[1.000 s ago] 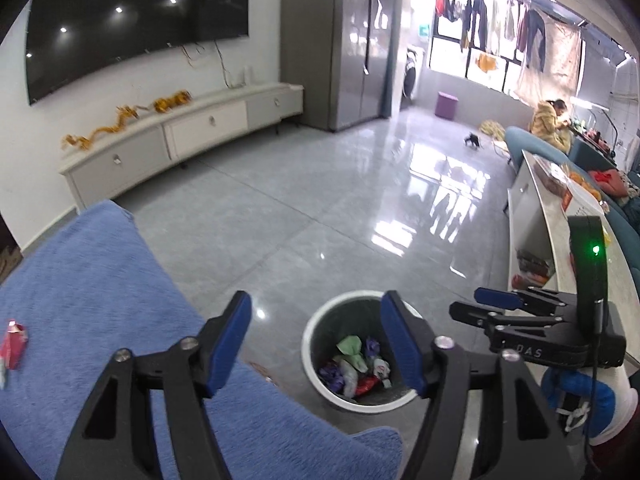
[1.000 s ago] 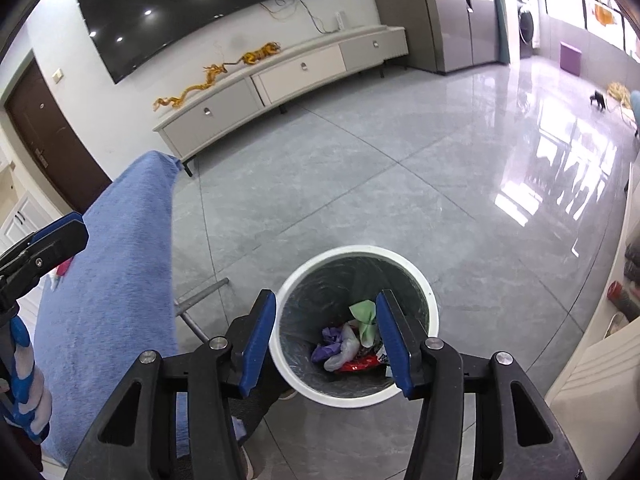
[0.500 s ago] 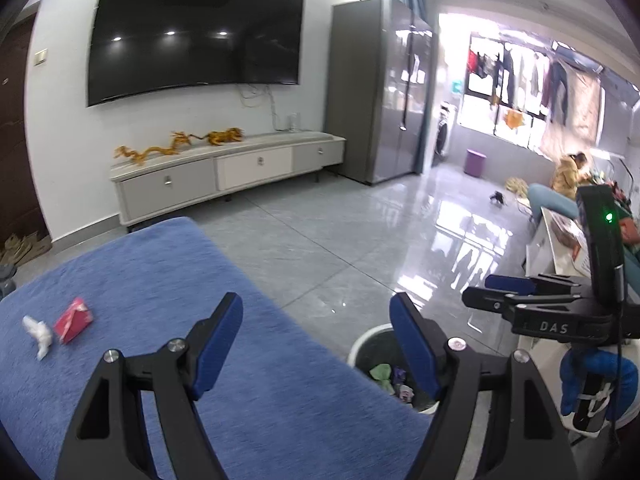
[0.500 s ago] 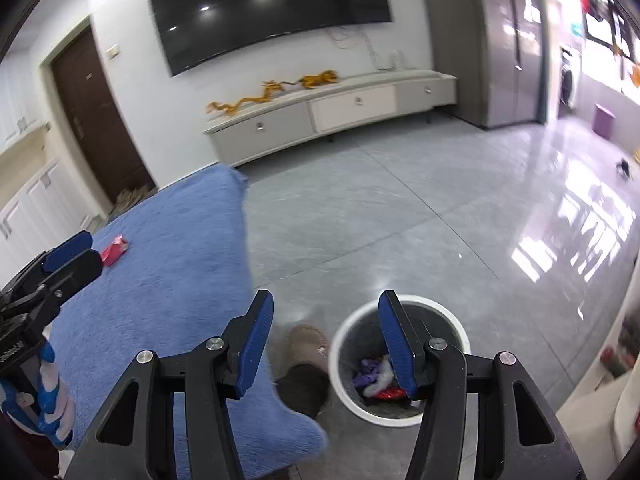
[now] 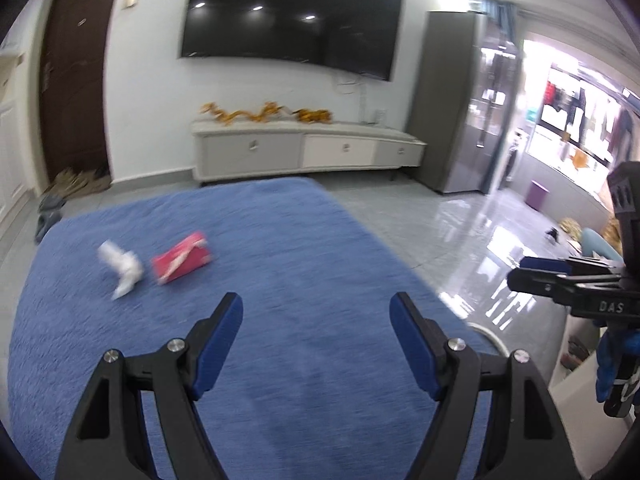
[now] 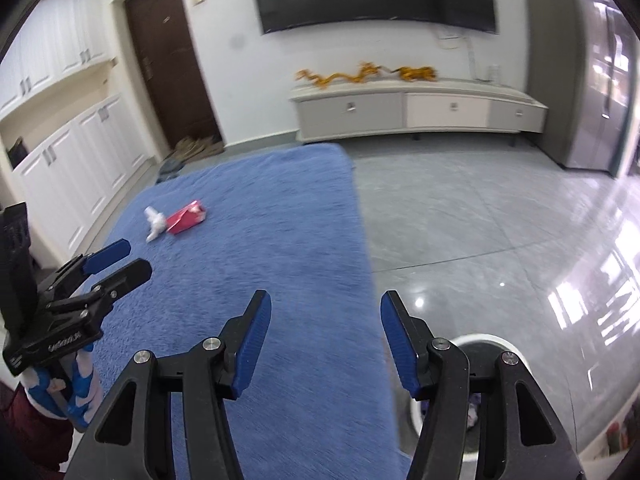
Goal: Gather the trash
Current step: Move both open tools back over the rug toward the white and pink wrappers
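A red packet (image 5: 182,257) and a crumpled white tissue (image 5: 121,268) lie side by side on the blue cloth-covered table (image 5: 280,260). They also show in the right wrist view, the packet (image 6: 186,217) right of the tissue (image 6: 155,223). My left gripper (image 5: 316,312) is open and empty above the cloth, short of the trash. My right gripper (image 6: 325,312) is open and empty over the table's right edge. The white bin (image 6: 486,342) sits on the floor below it, mostly hidden behind the fingers.
A white TV cabinet (image 5: 308,150) with gold dragon ornaments stands under a wall TV (image 5: 292,20). A brown door (image 6: 170,60) and white cupboards (image 6: 68,152) are at left. A grey fridge (image 5: 460,100) is at right. The grey tile floor (image 6: 480,220) lies beyond the table.
Both grippers have swung up and left, away from the bin and over the blue table. The packet and tissue now lie nearer the middle of both views.
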Available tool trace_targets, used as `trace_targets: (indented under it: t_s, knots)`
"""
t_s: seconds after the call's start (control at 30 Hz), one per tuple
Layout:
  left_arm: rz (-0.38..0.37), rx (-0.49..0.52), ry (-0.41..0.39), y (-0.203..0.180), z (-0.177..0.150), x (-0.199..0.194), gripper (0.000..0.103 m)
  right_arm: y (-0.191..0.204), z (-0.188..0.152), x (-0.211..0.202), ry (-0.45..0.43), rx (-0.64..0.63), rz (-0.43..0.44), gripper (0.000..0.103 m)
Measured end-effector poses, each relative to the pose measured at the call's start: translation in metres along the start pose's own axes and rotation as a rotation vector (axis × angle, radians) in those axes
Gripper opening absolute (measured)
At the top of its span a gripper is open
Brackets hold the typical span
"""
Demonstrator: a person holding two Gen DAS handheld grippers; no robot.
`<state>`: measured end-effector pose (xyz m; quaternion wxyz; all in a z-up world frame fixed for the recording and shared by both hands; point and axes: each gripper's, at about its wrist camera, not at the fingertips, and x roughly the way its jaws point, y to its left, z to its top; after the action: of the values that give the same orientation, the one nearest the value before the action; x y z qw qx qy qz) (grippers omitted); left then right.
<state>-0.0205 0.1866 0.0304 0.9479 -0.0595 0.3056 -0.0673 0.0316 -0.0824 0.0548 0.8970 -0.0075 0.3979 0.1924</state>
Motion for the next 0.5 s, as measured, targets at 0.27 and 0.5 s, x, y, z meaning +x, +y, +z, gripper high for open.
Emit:
trace_targets:
  t_s: [0.27, 0.5]
  knots:
    - [0.138, -0.127, 0.015, 0.070, -0.015, 0.000, 0.075, 0.042, 0.013, 0.053, 0.059, -0.074, 0.102, 0.056]
    - [0.236, -0.186, 0.014, 0.085, -0.026, -0.005, 0.075, 0.057, 0.003, 0.068, 0.099, -0.100, 0.128, 0.057]
